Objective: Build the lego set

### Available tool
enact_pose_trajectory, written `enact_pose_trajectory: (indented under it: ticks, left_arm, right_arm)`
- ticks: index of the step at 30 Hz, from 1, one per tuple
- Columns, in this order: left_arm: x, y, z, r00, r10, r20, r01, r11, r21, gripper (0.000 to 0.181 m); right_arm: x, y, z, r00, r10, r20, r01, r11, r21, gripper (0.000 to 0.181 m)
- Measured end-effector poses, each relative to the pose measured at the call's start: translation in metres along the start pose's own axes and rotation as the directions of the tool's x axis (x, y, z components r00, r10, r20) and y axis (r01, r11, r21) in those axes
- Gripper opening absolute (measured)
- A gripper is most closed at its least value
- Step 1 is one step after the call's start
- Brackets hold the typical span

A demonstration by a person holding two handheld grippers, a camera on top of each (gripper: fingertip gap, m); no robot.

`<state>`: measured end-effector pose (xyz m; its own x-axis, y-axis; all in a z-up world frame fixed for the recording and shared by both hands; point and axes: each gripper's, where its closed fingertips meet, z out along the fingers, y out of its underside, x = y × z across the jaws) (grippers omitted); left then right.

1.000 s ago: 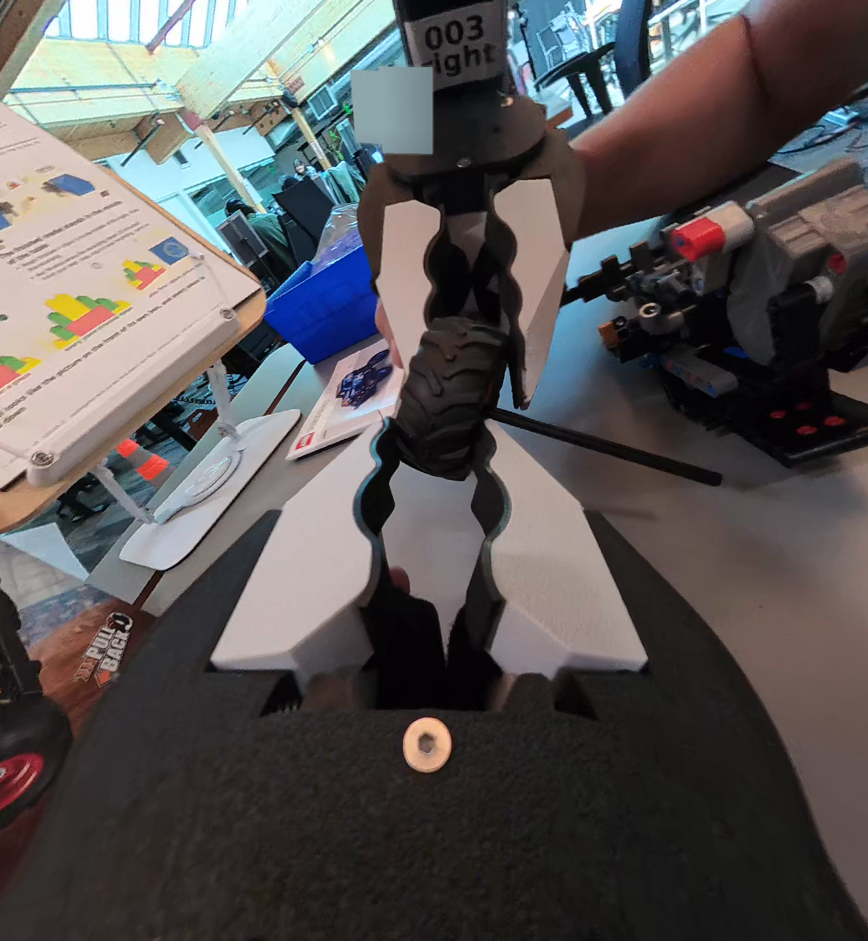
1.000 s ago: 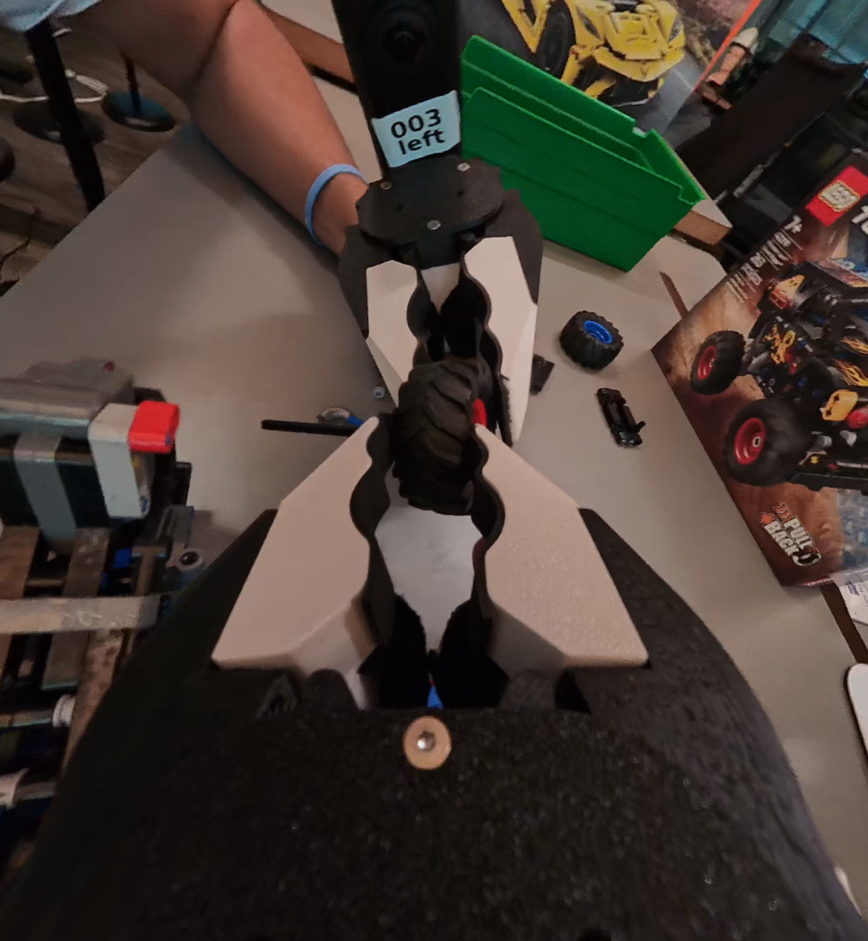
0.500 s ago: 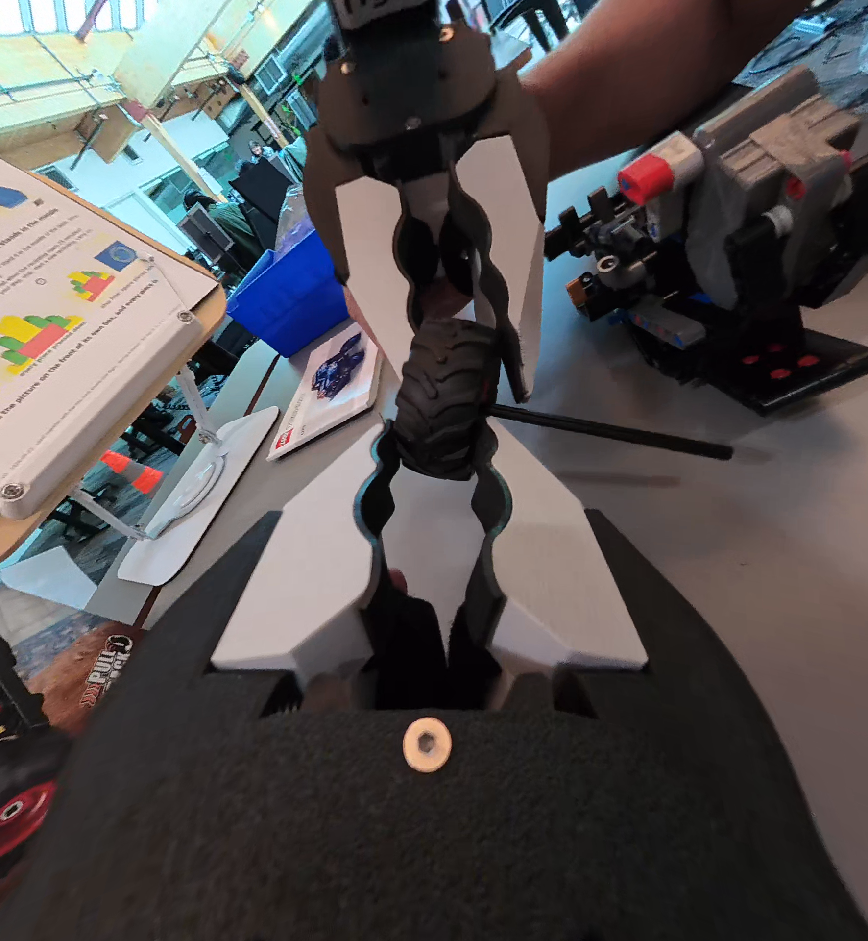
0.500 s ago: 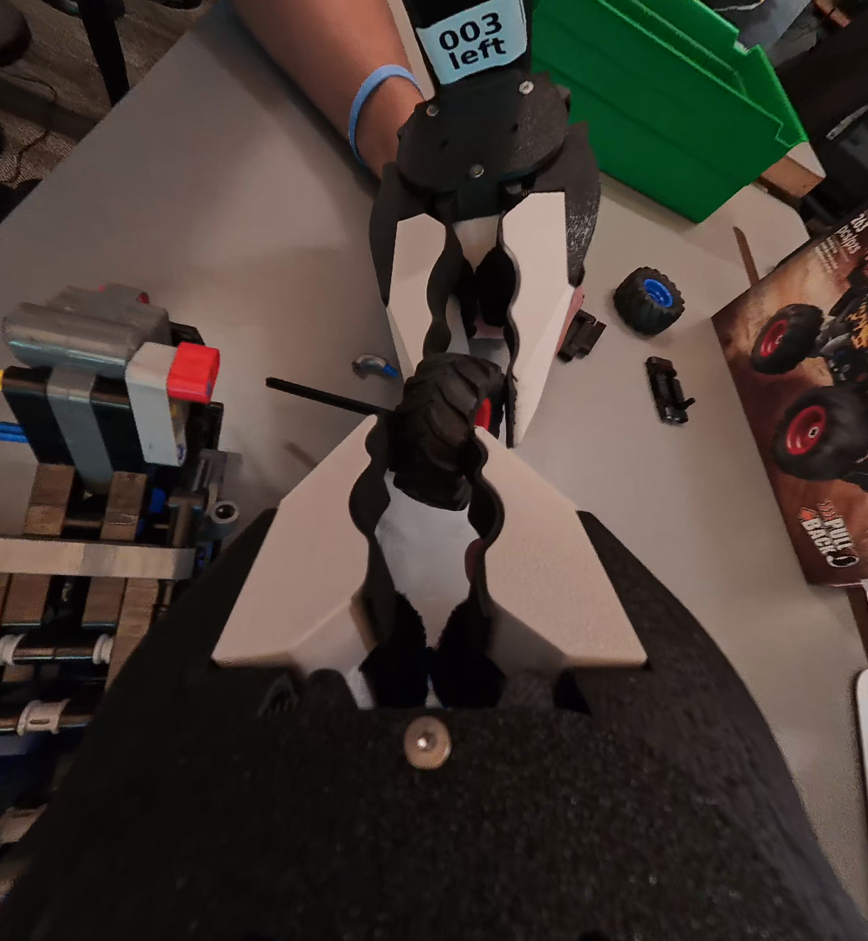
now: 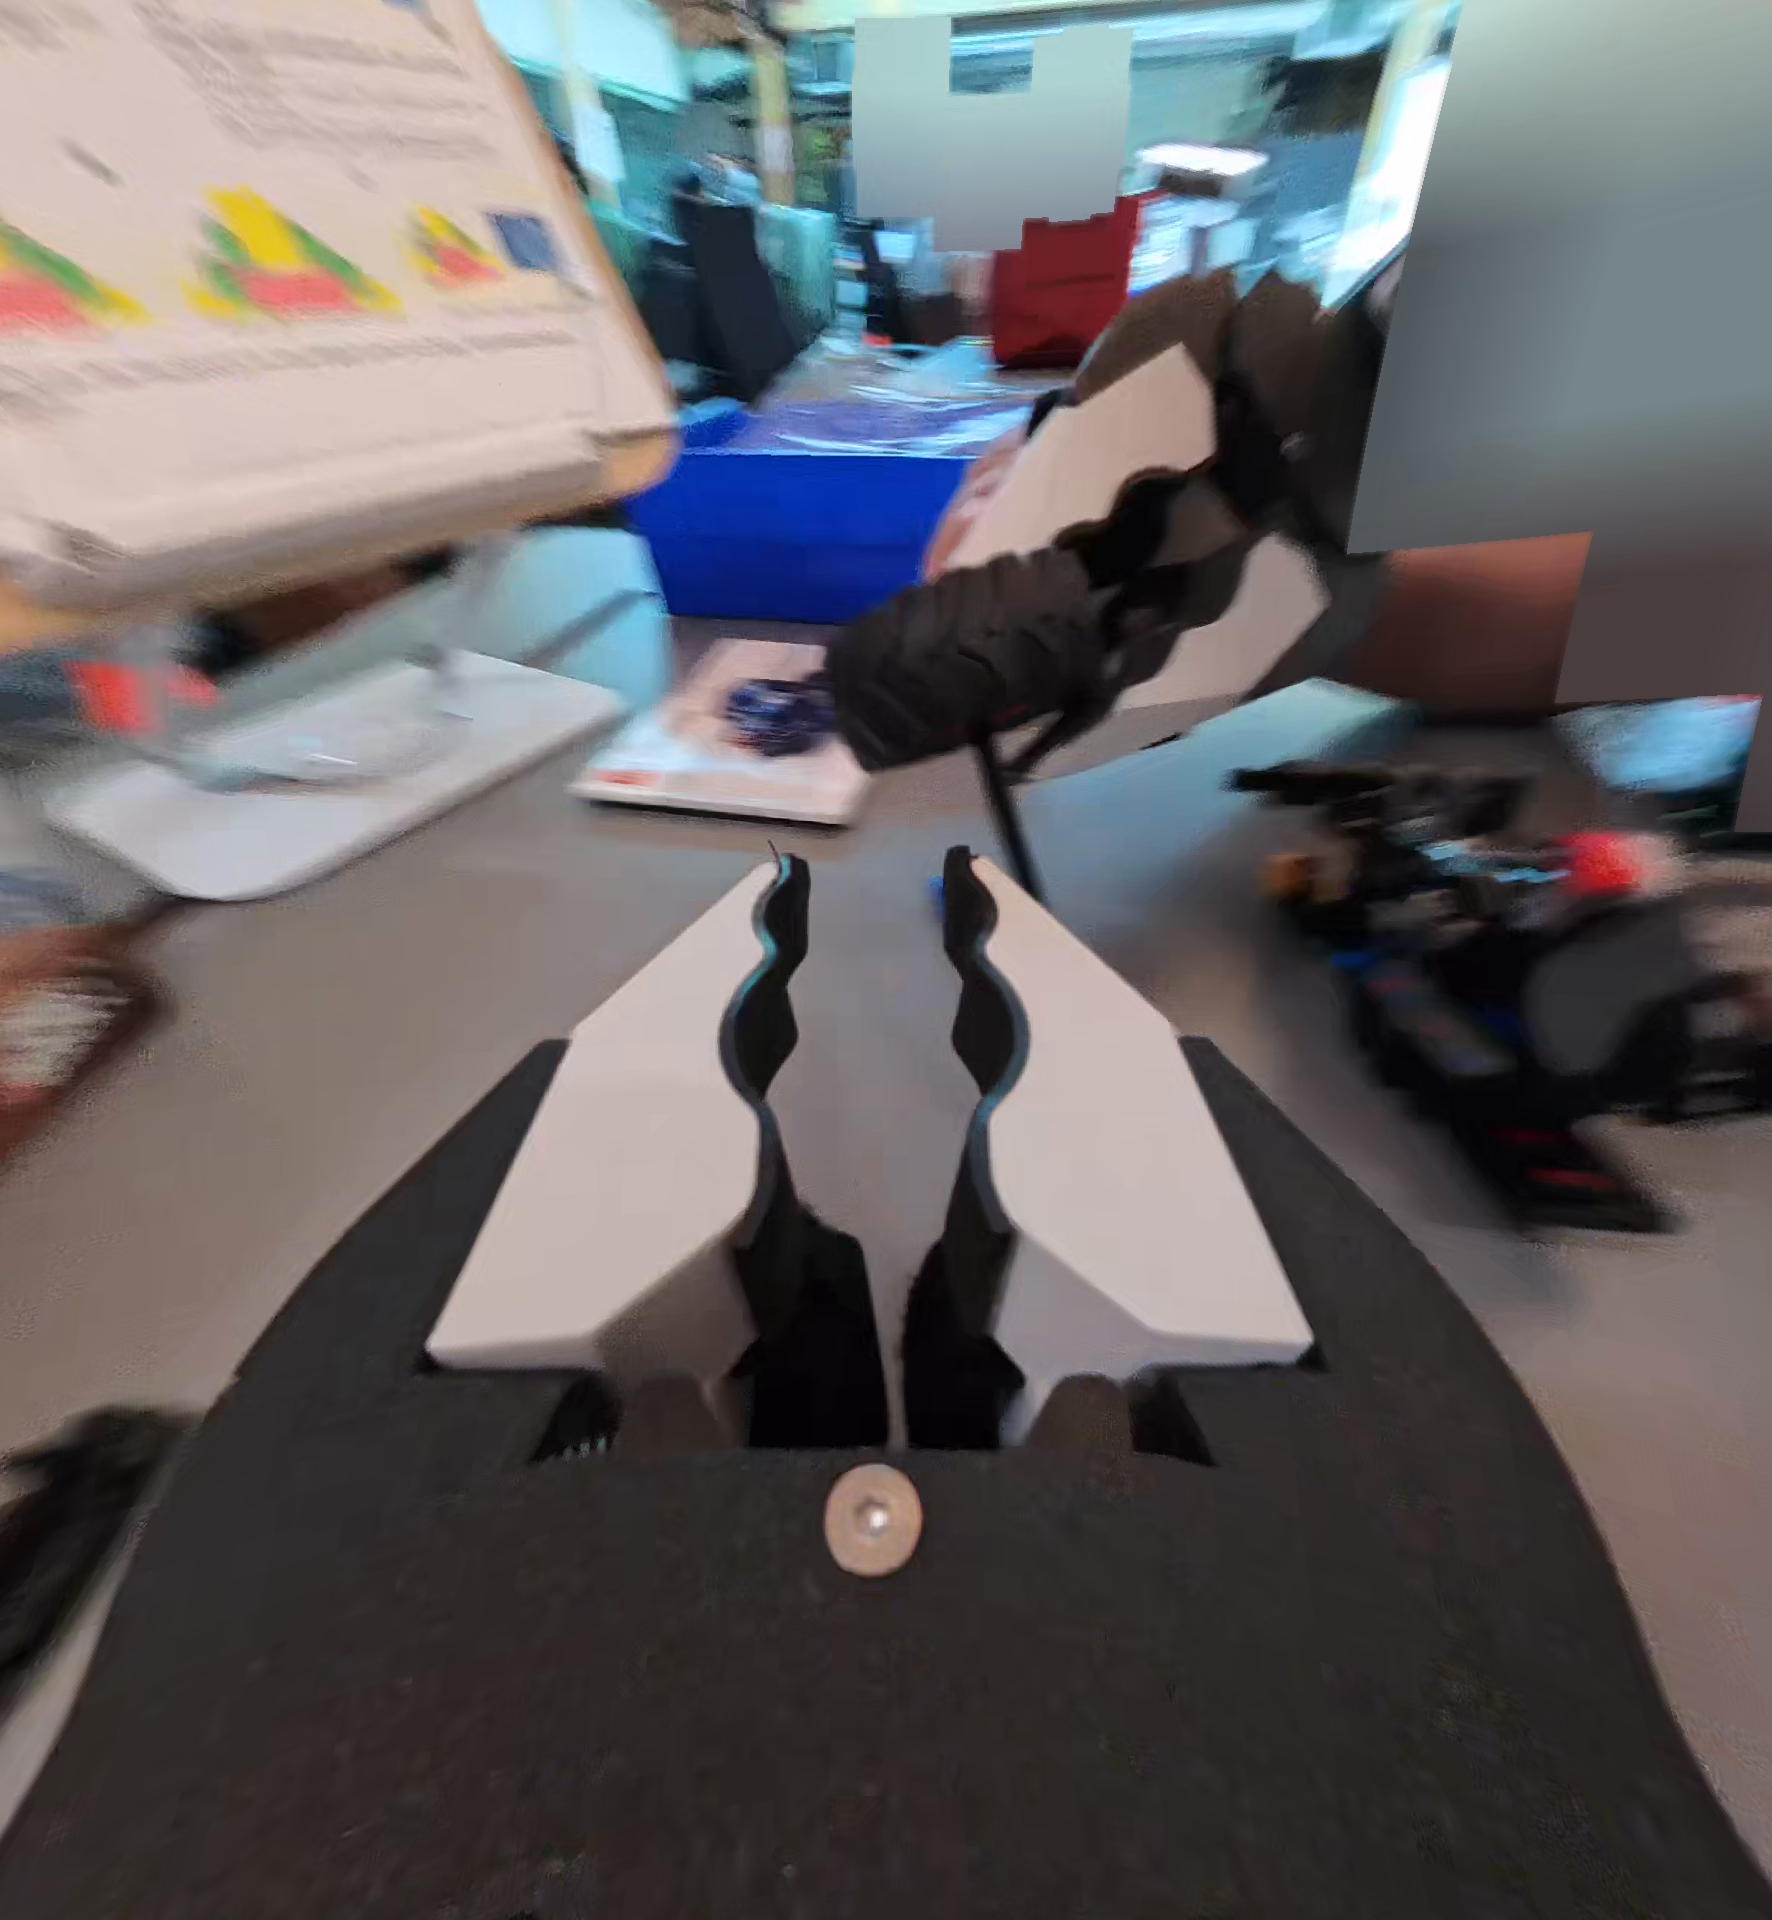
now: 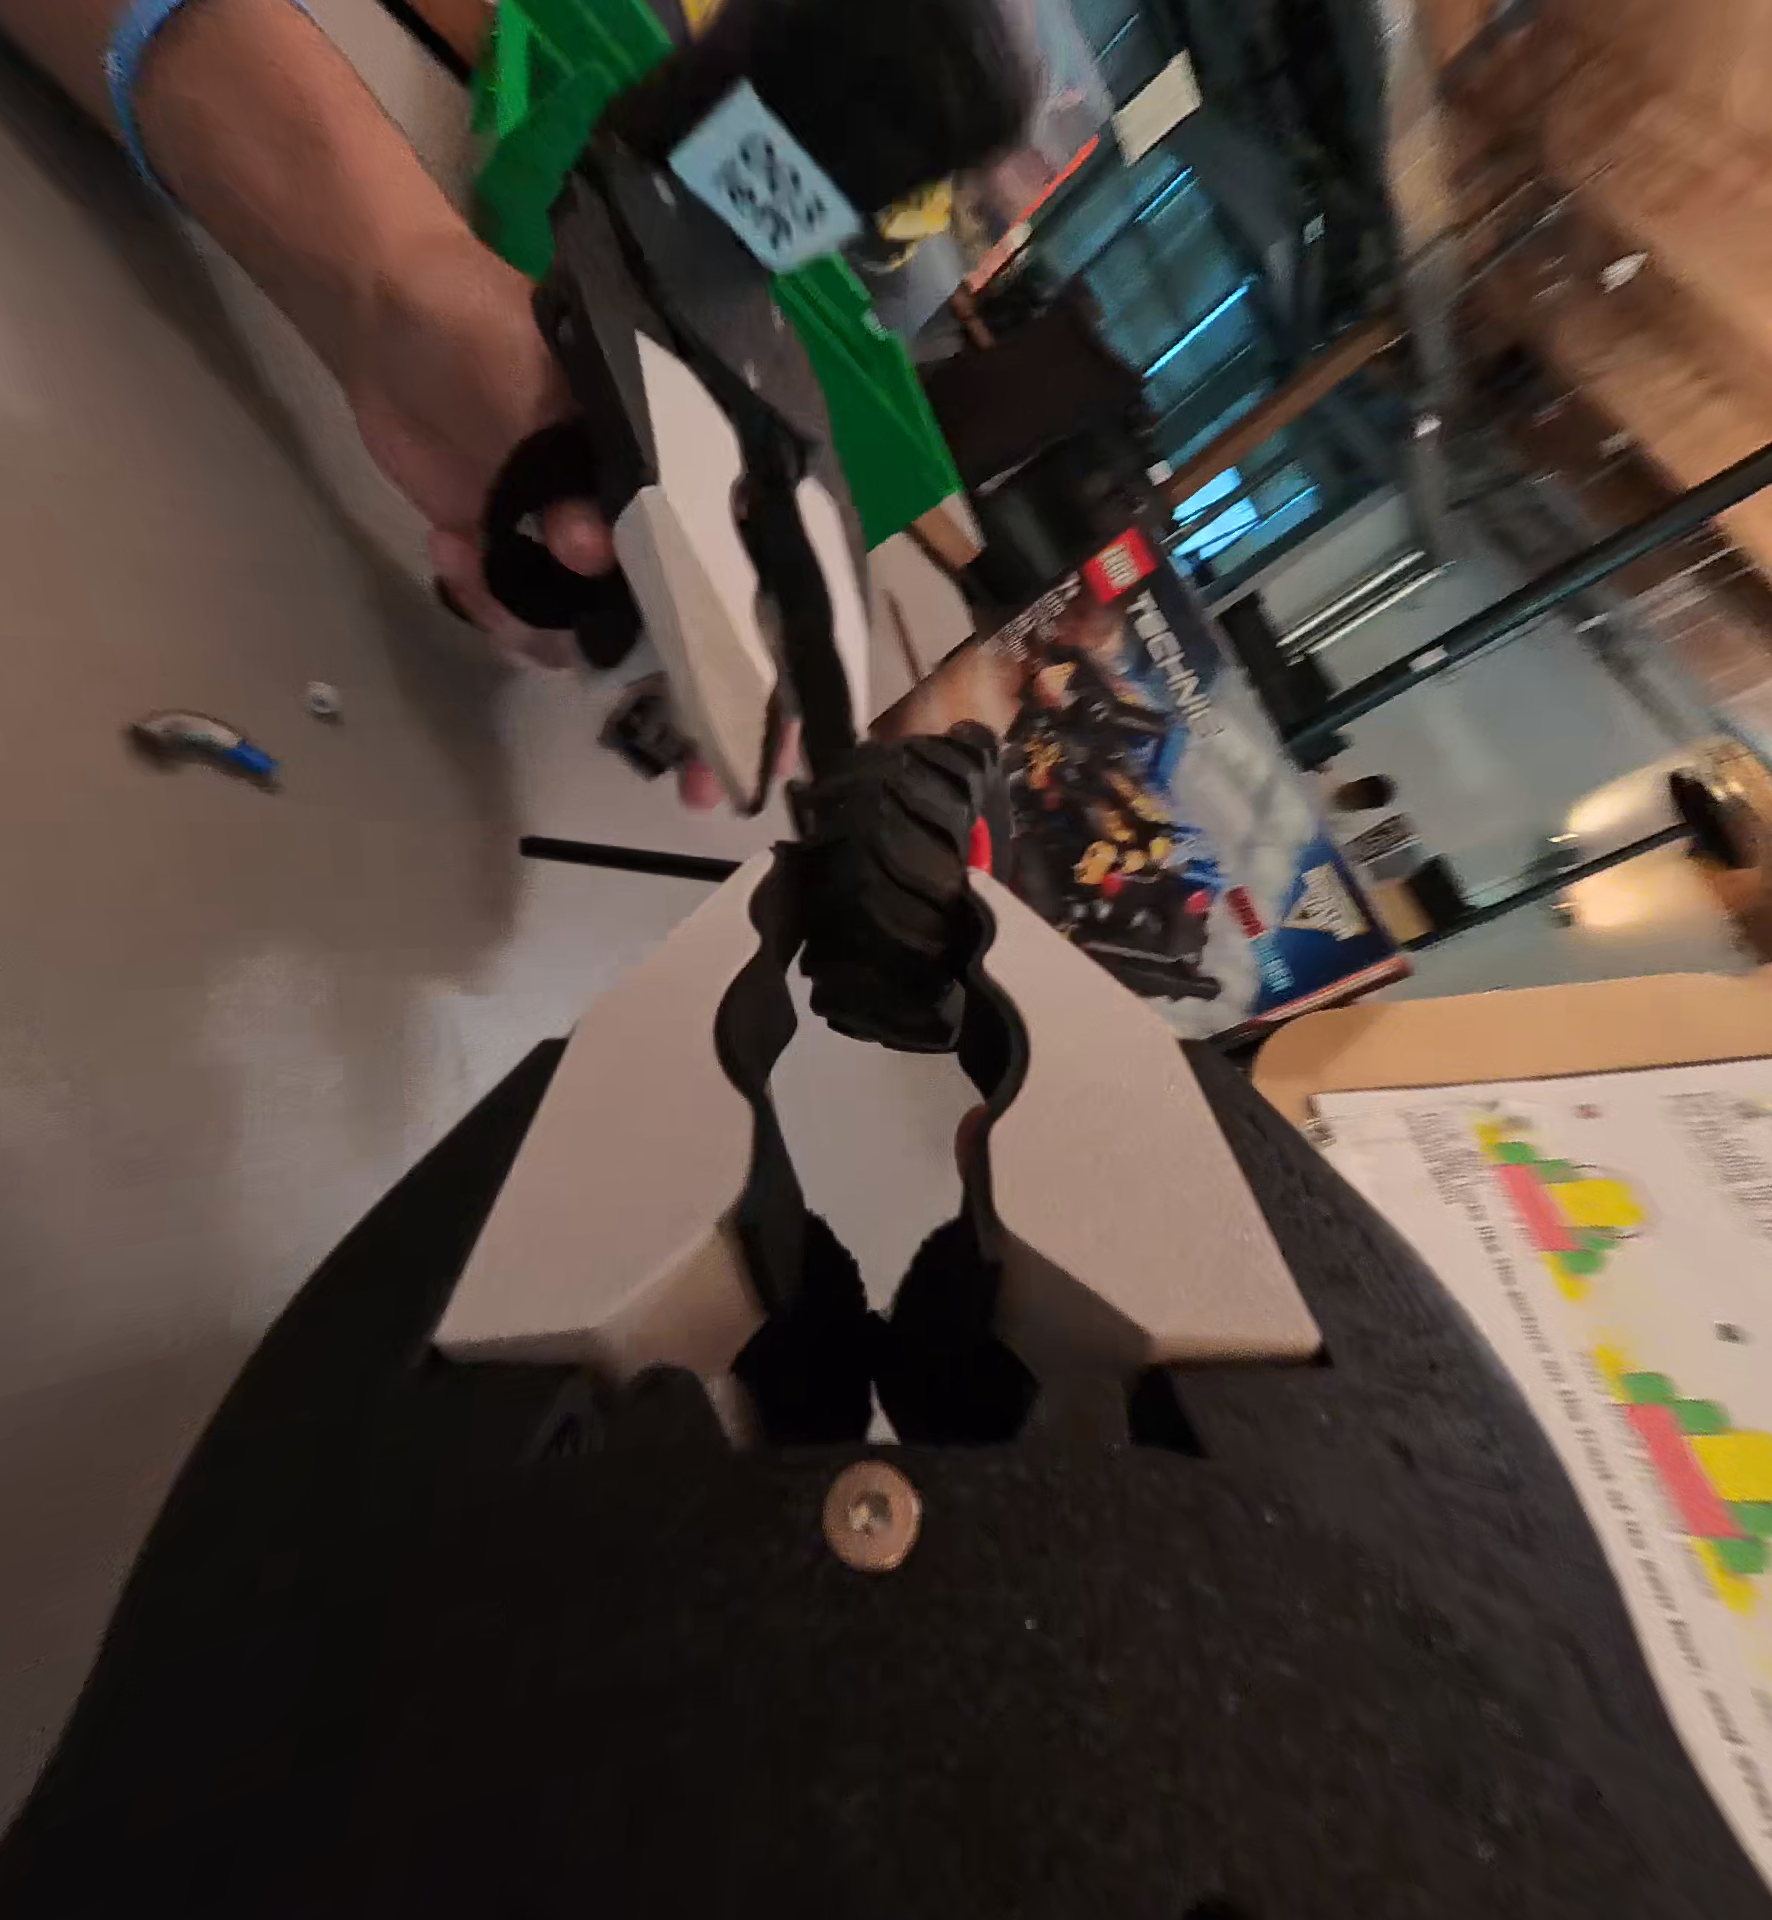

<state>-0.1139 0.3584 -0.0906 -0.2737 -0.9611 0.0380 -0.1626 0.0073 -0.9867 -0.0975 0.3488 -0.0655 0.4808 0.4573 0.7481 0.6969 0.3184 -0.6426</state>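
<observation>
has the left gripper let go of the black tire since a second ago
Yes. The left gripper now stands open and apart from the black tire, which the right gripper holds above the grey table.

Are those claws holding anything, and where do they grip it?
The right gripper holds a black tyre by its tread. The left gripper is open and holds nothing.

the left tongs, which gripped the black tyre a second ago, now stand parted and empty, clear of it, while the right tongs alone carry it, swung up and tilted away.
</observation>
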Motion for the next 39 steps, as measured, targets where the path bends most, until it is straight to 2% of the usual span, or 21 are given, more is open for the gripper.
enact_pose_trajectory:
  ticks: [1,3,5,7,9,11,12,13,14,16,18,19,22,28,33,34,35,39]
  left_arm:
    - [0.009,0.005,0.005,0.994,-0.073,-0.08,0.07,0.997,-0.046,0.03]
    - [0.025,0.021,0.014,0.978,-0.12,-0.171,0.099,0.987,-0.127,0.048]
    - [0.033,0.024,0.017,0.978,-0.086,-0.192,0.065,0.991,-0.114,0.036]
    - [0.028,0.021,0.017,0.991,-0.003,-0.134,-0.007,0.997,-0.075,0.004]
    - [0.026,0.021,0.015,0.991,0.069,-0.11,-0.076,0.995,-0.061,0.004]
    - [0.015,0.027,0.014,0.983,0.18,-0.037,-0.182,0.979,-0.092,0.004]
    - [0.008,0.03,0.012,0.965,0.261,0.006,-0.259,0.959,-0.115,0.004]
    - [0.002,0.033,0.01,0.938,0.346,0.037,-0.338,0.931,-0.134,0.003]
    - [0.0,0.034,0.009,0.905,0.422,0.059,-0.41,0.9,-0.147,0.003]
    - [0.0,0.036,0.01,0.864,0.496,0.084,-0.477,0.861,-0.176,0.004]
    - [0.002,0.038,0.014,0.851,0.516,0.098,-0.492,0.848,-0.195,0.003]
    - [0.002,0.04,0.015,0.84,0.532,0.105,-0.502,0.837,-0.218,0.003]
    - [0.006,0.044,0.018,0.822,0.561,0.099,-0.529,0.816,-0.235,0.003]
    - [0.013,0.052,0.017,0.841,0.54,0.027,-0.521,0.822,-0.228,0.004]
    - [0.024,0.054,0.018,0.852,0.524,-0.027,-0.517,0.83,-0.208,0.004]
    - [0.027,0.056,0.019,0.847,0.53,-0.041,-0.525,0.823,-0.215,0.004]
    - [0.028,0.058,0.02,0.835,0.549,-0.04,-0.543,0.811,-0.219,0.004]
    - [0.03,0.056,0.02,0.844,0.535,-0.041,-0.531,0.821,-0.209,0.003]
  right_arm:
    - [0.0,-0.005,0.0,0.999,-0.028,-0.023,0.029,1.0,0.012,0.027]
    - [-0.003,-0.007,0.003,0.995,-0.088,-0.053,0.088,0.996,-0.001,0.027]
    - [-0.008,-0.002,0.007,0.991,-0.124,-0.053,0.122,0.992,-0.039,0.027]
    - [-0.014,-0.007,0.008,0.995,-0.094,-0.039,0.094,0.996,0.001,0.028]
    - [-0.014,-0.004,0.009,1.0,-0.006,0.01,0.006,1.0,-0.014,0.029]
    - [-0.019,-0.005,0.008,0.967,0.212,0.144,-0.21,0.977,-0.03,0.037]
    - [-0.017,-0.007,0.006,0.924,0.329,0.195,-0.329,0.944,-0.037,0.045]
    - [-0.012,-0.006,0.006,0.882,0.418,0.216,-0.415,0.908,-0.059,0.063]
    - [-0.011,-0.001,0.006,0.842,0.479,0.247,-0.468,0.877,-0.105,0.072]
    - [-0.022,0.009,0.008,0.807,0.516,0.289,-0.476,0.856,-0.199,0.09]
    - [-0.039,0.013,0.013,0.817,0.489,0.305,-0.427,0.869,-0.251,0.095]
    - [-0.045,0.014,0.017,0.839,0.46,0.29,-0.392,0.882,-0.263,0.092]
    - [-0.046,0.031,0.025,0.911,0.363,0.195,-0.291,0.902,-0.318,0.058]
    - [-0.061,0.039,0.02,0.875,0.393,0.282,-0.308,0.903,-0.301,0.057]
    - [-0.074,0.054,0.016,0.916,0.237,0.324,-0.125,0.935,-0.332,0.048]
    - [-0.074,0.057,0.017,0.928,0.204,0.311,-0.096,0.939,-0.331,0.039]
    - [-0.072,0.058,0.018,0.94,0.18,0.289,-0.078,0.941,-0.329,0.033]
    - [-0.073,0.056,0.017,0.938,0.168,0.302,-0.067,0.946,-0.318,0.031]
